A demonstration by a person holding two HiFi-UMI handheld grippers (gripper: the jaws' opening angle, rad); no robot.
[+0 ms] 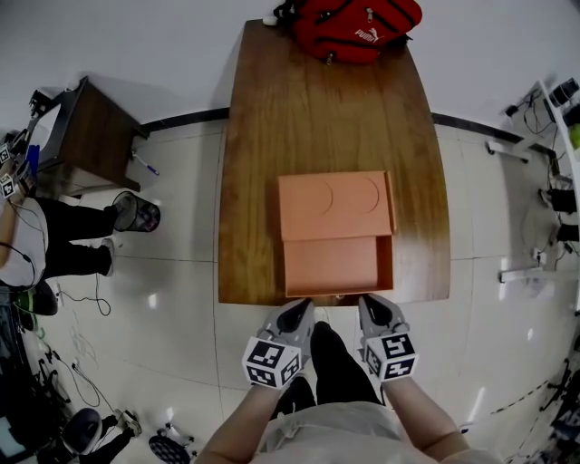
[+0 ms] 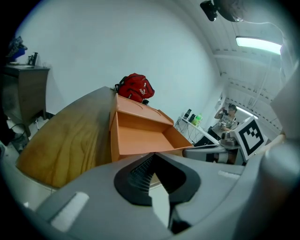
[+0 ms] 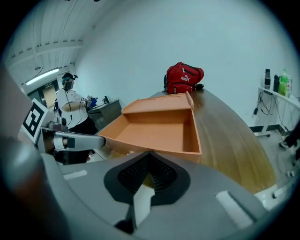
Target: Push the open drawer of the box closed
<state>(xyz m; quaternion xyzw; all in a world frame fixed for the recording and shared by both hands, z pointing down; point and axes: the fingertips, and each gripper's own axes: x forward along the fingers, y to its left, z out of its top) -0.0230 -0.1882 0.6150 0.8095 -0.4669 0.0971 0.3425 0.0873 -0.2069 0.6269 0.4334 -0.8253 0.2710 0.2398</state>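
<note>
An orange box (image 1: pixel 334 205) lies on the wooden table (image 1: pixel 254 181), its drawer (image 1: pixel 333 265) pulled out toward the table's front edge and empty. My left gripper (image 1: pixel 296 314) hangs just off that edge, in front of the drawer's left front corner, jaws shut on nothing. My right gripper (image 1: pixel 373 310) is level with it in front of the right corner, also shut and empty. In the left gripper view the drawer (image 2: pixel 140 139) sits just past the left gripper (image 2: pixel 153 155). In the right gripper view the drawer (image 3: pixel 155 132) lies just ahead of the right gripper (image 3: pixel 149 154). Neither visibly touches the drawer front.
A red backpack (image 1: pixel 355 27) rests at the table's far end. To the left stand a small dark side table (image 1: pixel 91 134), a wire wastebasket (image 1: pixel 136 213) and a person (image 1: pixel 54 240). Cables and stands line the floor on the right (image 1: pixel 544 199).
</note>
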